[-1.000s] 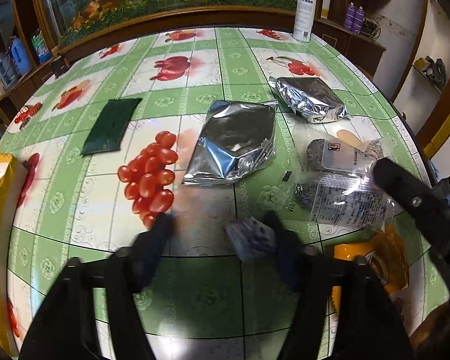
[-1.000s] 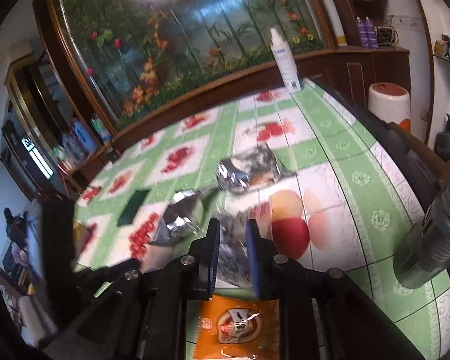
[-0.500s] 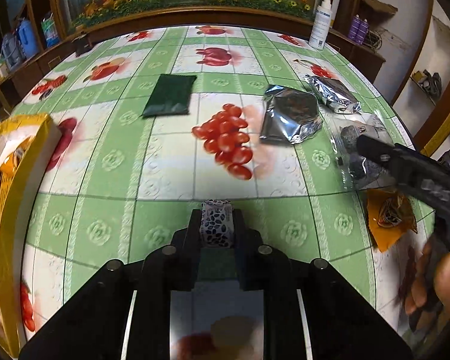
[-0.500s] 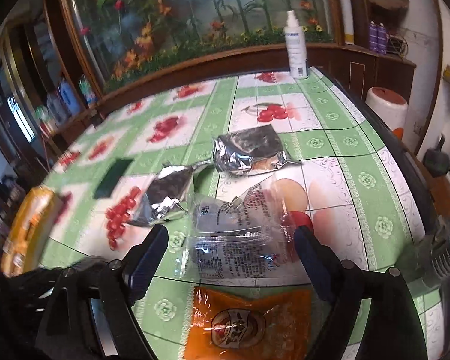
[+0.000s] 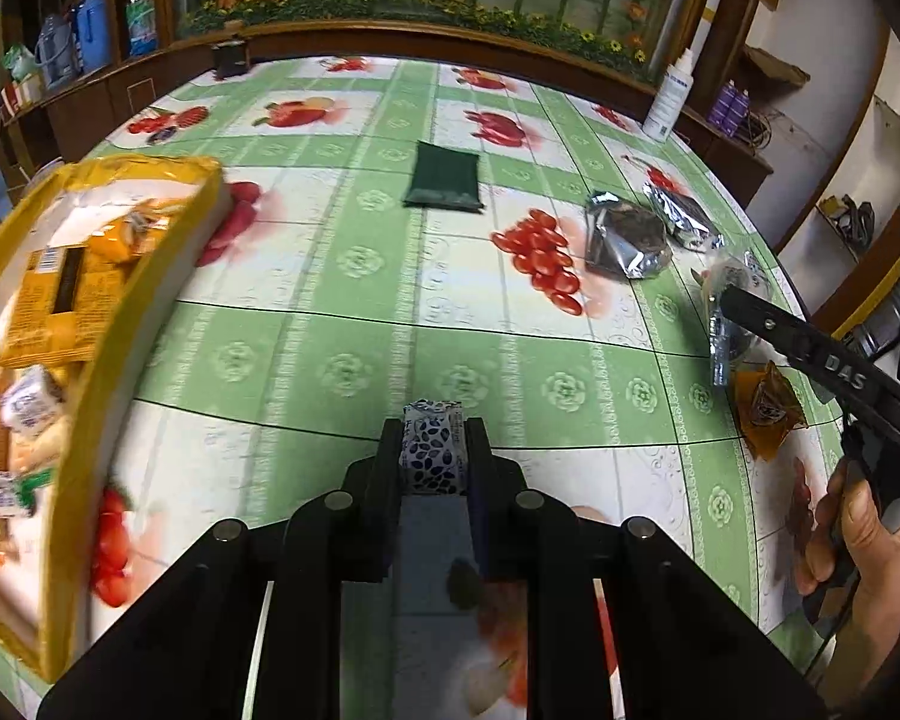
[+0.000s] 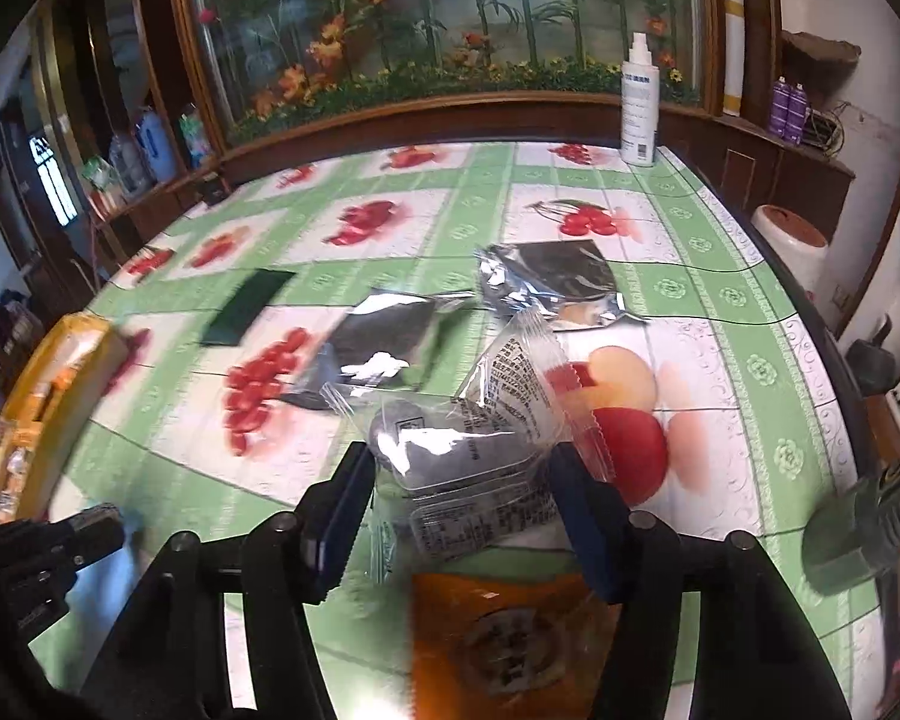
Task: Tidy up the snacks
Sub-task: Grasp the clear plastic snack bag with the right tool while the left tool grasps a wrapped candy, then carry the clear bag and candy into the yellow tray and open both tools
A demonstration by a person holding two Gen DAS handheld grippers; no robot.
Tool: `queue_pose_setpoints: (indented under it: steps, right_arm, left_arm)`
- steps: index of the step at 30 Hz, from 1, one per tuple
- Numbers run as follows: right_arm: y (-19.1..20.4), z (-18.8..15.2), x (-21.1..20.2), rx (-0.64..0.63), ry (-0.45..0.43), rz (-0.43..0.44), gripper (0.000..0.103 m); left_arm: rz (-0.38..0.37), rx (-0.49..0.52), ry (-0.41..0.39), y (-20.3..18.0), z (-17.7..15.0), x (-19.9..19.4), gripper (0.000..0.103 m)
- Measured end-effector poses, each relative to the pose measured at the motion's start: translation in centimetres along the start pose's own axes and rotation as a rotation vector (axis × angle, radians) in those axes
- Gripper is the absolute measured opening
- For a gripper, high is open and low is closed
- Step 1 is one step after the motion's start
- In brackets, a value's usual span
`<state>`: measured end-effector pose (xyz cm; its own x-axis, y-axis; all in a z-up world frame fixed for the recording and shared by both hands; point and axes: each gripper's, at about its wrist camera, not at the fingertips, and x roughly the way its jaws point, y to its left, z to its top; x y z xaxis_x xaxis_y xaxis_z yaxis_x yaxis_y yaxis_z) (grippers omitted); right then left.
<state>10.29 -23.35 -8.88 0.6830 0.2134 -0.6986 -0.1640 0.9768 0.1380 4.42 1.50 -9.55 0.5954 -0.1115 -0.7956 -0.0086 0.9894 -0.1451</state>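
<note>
My left gripper (image 5: pixel 432 438) is shut on a small blue-and-white patterned snack packet (image 5: pixel 432 456), held above the green fruit-print tablecloth (image 5: pixel 330 360). A yellow box (image 5: pixel 108 348) holding several snacks stands close on the left. My right gripper (image 6: pixel 462 456) straddles a clear packet with a dark grey snack (image 6: pixel 468 468). Its jaws are closing, with the packet between the blue pads (image 6: pixel 339 516). An orange sachet (image 6: pixel 510 630) lies just below it. In the left wrist view one of the right gripper's fingers (image 5: pixel 780 330) reaches over the clear packet (image 5: pixel 729 282).
Two silver foil pouches (image 6: pixel 384 342) (image 6: pixel 552 282) lie beyond the clear packet. A dark green packet (image 5: pixel 444 177) rests mid-table. A white spray bottle (image 6: pixel 639 108) stands at the far edge. The yellow box (image 6: pixel 42 396) sits at the left edge. A hand (image 5: pixel 858 540) holds the right gripper.
The left gripper shut on the small patterned packet and carried it left, bringing the yellow box closer. The right gripper opened wide, then narrowed around the clear packet.
</note>
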Motion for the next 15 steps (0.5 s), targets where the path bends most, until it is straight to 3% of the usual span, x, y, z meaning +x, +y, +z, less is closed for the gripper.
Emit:
queue_pose_setpoints:
  steps: [9, 15]
  right_arm:
    - [5.8, -0.5, -3.5, 0.030, -0.076, 0.283, 0.060]
    - [10.0, -1.6, -3.9, 0.000, -0.069, 0.397, 0.060]
  left_arm:
    - [0.017, -0.045, -0.057, 4.4, -1.3, -3.4, 0.016]
    - [0.013, -0.080, -0.079, 7.3, -2.6, -5.4, 0.016]
